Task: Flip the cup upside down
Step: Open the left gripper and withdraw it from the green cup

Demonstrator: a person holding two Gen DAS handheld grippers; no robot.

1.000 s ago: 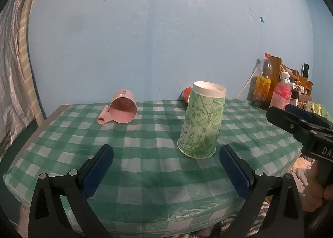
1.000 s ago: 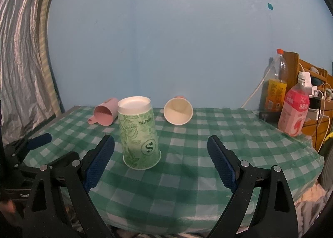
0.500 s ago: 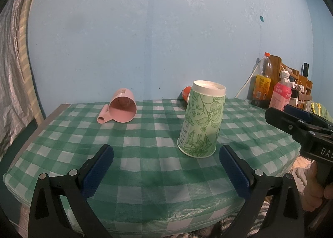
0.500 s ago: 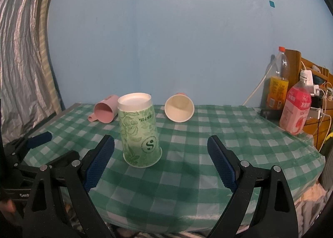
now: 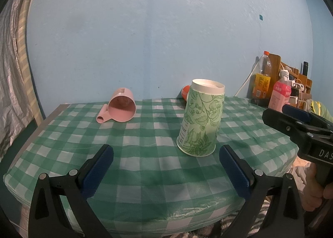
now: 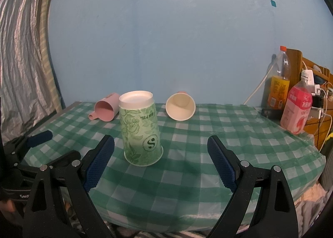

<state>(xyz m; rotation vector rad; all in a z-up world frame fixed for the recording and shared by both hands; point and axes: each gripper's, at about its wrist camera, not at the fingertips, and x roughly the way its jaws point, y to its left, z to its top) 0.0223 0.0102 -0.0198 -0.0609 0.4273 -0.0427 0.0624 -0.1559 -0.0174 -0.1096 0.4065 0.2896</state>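
A tall green leaf-patterned paper cup (image 5: 200,120) stands upside down, mouth on the green checked tablecloth (image 5: 145,150); it also shows in the right wrist view (image 6: 140,127). My left gripper (image 5: 166,170) is open and empty, held back at the table's near edge, the cup ahead and slightly right. My right gripper (image 6: 161,164) is open and empty, the cup just ahead of its left finger. Neither touches the cup.
A pink handled mug (image 5: 121,106) lies on its side at the back left. A small paper cup (image 6: 180,106) lies on its side at the back, mouth toward me. Bottles (image 6: 296,111) and cables crowd the far right.
The right gripper view has shifted slightly, with the green cup a little lower and closer in frame. The cups have not moved and both grippers stay open.
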